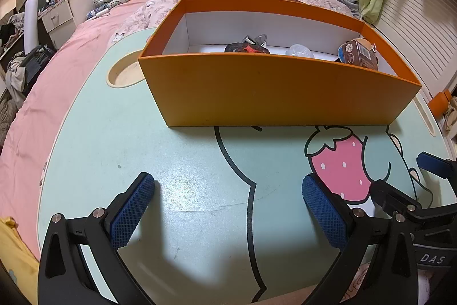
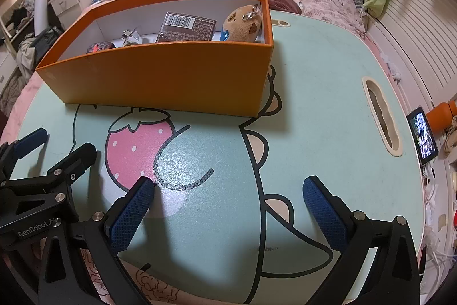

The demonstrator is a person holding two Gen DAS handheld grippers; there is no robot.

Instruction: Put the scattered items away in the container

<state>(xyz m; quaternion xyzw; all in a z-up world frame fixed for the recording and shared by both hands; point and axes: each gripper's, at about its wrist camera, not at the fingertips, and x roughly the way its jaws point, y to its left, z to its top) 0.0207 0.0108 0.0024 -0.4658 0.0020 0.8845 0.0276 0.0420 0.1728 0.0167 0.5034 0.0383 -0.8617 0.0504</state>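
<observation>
Orange box (image 1: 274, 93) set broadside on the bench (image 1: 120, 133), well ahead of both pairs of jaws, long wall facing them, probably so that either hand can reach over the rim. Open top, white lining, glossy orange outside, clean edges. Inside, already gathered: a tan plush (image 2: 242, 25) with a metal clasp in the corner ahead of the right jaws, leaning on the end wall; a brown carton (image 2: 185, 29) with a barcode, propped against the back wall beside the plush; a crumpled clear piece (image 2: 131, 37) further along; a dark lump with a red star (image 1: 247, 48) ahead of the left jaws. Bench between jaws and box bare of loose items, only the printed strawberry (image 1: 340, 165) and cartoon outline, so tidying looks finished or nearly so. Left gripper (image 1: 228, 207) spread wide, nothing between the blue pads, held low over the bench. Right gripper (image 2: 228, 207) likewise wide apart and empty, just beside the left. Beyond the box, a bed (image 1: 71, 53) with pink cover and heaped clothes; off past the right jaws, a lit phone (image 2: 422, 139) at the bench edge.
</observation>
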